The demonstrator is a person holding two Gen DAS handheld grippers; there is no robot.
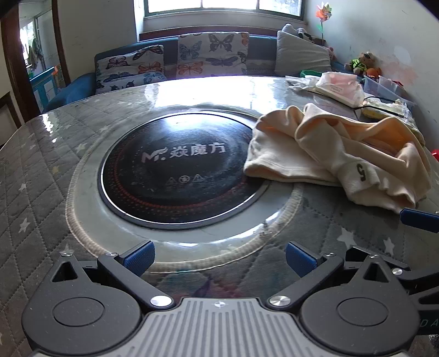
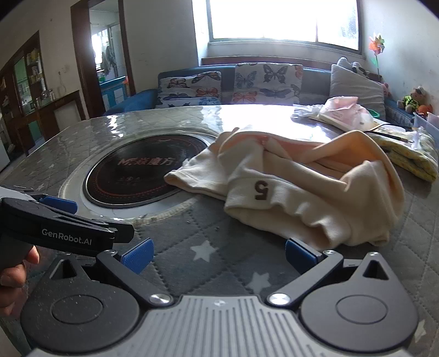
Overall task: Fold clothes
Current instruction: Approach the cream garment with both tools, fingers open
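Quilted star-print table [image 1: 33,170] before butterfly-cushioned sofa [image 1: 211,52], window-lit

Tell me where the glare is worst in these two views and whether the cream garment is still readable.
Left wrist view: window glare whitens the far tabletop and streaks the black cooktop; the cream garment stays clear. Right wrist view: the window is blown out, the far tabletop washed, the garment's "5" legible.

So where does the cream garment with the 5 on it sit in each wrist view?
Left wrist: garment lies right of centre, crumpled, its left edge overlapping the hotplate.
Right wrist: garment lies centre to right, just beyond the right gripper.
Shared landmark: the brown 5 on its cuff.
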